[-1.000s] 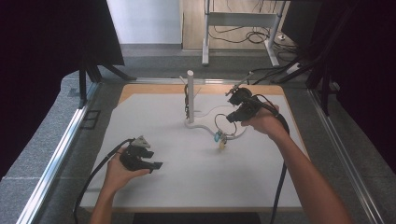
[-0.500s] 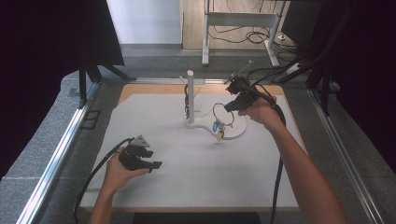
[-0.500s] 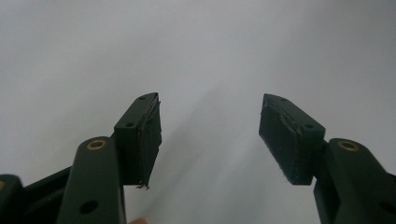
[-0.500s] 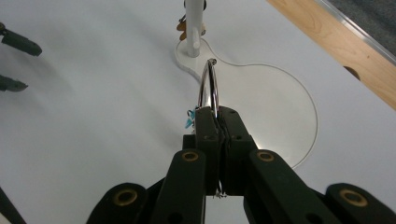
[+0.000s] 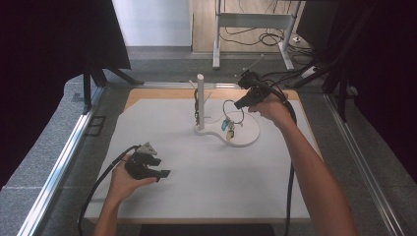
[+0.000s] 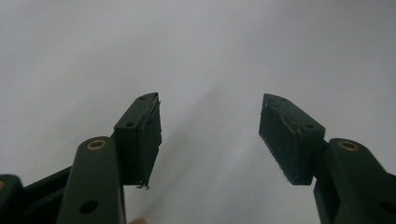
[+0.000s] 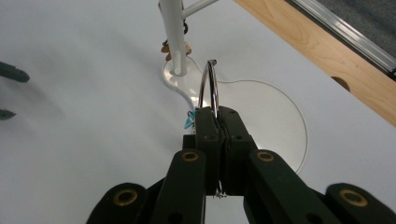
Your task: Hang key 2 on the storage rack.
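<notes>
right hand-held gripper (image 7: 217, 122) is clamping a metal ring (image 7: 208, 86) over the white stand (image 5: 200, 98) | left hand-held gripper (image 6: 210, 135) is sitting released, near-left on the worktop (image 5: 187, 172)

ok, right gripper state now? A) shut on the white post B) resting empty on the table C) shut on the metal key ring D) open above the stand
C: in the right gripper view the right gripper has its jaws pressed together on the metal key ring, near the white post.
</notes>
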Tool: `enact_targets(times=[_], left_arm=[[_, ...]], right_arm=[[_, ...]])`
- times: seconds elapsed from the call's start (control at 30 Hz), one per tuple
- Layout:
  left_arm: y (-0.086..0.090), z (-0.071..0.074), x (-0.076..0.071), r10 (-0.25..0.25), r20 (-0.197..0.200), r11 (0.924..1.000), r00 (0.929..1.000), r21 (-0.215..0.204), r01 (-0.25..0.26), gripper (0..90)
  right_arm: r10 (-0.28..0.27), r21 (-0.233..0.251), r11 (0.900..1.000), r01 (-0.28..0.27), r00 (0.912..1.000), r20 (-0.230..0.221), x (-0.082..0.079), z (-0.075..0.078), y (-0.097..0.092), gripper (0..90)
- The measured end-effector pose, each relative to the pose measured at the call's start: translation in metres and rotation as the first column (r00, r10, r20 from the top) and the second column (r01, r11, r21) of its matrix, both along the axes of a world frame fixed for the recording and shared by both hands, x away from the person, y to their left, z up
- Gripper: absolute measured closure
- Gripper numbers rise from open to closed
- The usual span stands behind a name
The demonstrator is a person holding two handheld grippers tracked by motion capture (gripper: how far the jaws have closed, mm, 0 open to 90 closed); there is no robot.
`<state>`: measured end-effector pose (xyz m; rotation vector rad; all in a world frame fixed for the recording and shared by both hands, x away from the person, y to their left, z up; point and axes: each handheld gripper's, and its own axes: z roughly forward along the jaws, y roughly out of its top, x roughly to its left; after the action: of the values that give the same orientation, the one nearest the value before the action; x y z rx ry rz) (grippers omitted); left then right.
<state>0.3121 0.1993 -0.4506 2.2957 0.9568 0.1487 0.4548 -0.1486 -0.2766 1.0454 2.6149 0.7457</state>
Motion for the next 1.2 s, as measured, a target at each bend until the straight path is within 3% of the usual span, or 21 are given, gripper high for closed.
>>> enact_targets(times=[0.53,0.97,1.2], left_arm=[[0.002,0.001,0.001,0.000,-0.001,1.0000,1.0000,-0.001,0.000,39.5],[0.004,0.002,0.001,0.004,0.002,1.0000,1.0000,-0.003,-0.004,39.4],[0.009,0.002,0.001,0.014,0.004,0.9998,0.9999,-0.015,-0.014,39.4]], right_arm=[[-0.022,0.049,0.9986,0.023,0.9997,-0.005,0.022,0.002,0.000,88.1],[-0.031,0.045,0.9985,0.031,0.9995,0.000,0.039,0.003,0.009,88.1],[-0.062,0.060,0.9963,0.062,0.9981,-0.008,0.050,-0.001,0.010,88.1]])
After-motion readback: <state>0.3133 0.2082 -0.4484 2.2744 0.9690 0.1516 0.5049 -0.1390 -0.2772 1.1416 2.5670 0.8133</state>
